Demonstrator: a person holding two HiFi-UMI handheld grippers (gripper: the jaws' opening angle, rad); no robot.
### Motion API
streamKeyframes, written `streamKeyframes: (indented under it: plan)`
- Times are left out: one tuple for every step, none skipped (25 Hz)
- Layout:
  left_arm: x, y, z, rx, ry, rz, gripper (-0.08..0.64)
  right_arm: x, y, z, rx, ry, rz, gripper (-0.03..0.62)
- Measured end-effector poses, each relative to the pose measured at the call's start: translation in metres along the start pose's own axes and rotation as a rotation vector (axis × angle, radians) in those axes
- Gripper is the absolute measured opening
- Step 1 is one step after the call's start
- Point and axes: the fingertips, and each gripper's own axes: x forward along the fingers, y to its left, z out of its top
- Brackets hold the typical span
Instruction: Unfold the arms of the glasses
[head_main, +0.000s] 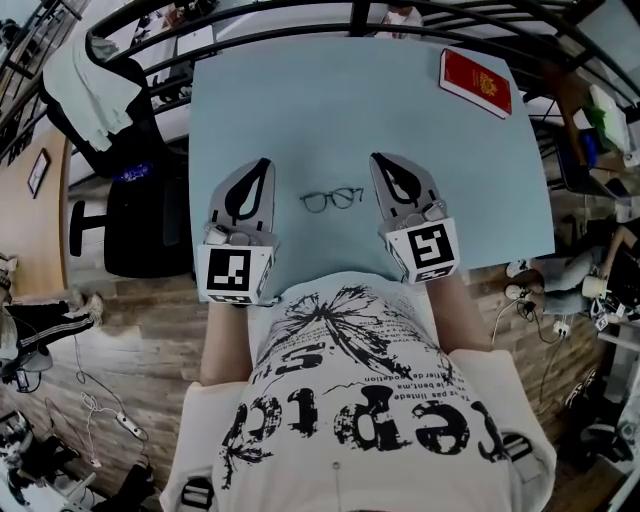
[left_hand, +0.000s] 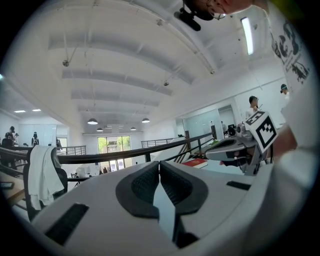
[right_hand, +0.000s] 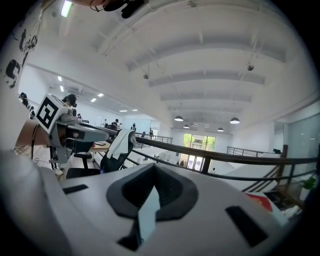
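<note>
Glasses lie on the pale blue table, near its front edge. They are between the two grippers and touch neither. The left gripper and right gripper rest on the table to either side, tips pointing away from us. In each gripper's own view the pads are pressed together at the tip with nothing between them, left and right. Both cameras look over the table, so the glasses don't show there. A red book sits well apart at the far right corner.

The frame is too small in the head view for us to tell whether the arms are folded behind the lenses or already swung out. The scene fits either.

Handling note (our judgement): the frame is thin and light, and likely to skate on this smooth top. One gripper should steady the front at the rim or bridge, off the lenses. An arm should be moved only about its hinge, slowly, with a light pinch.
</note>
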Motion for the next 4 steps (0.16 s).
streamKeyframes:
  plan:
    - [0.0006,-0.0013,0.0000,-0.001,0.000,-0.002,0.023,-0.0005,-0.0007,-0.0006,-0.002,0.000,-0.001,0.008]
    - [0.0013,-0.0029,0.0002,-0.001,-0.001,-0.004,0.023,-0.0012,-0.0016,-0.0012,-0.002,0.000,-0.001,0.008]
    - [0.0021,-0.0045,0.0003,0.000,-0.001,-0.007,0.023,-0.0019,-0.0025,-0.0017,-0.002,0.001,-0.001,0.008]
    - [0.0028,-0.0062,0.0005,0.000,-0.002,-0.010,0.023,-0.0026,-0.0035,-0.0023,-0.002,0.001,-0.002,0.008]
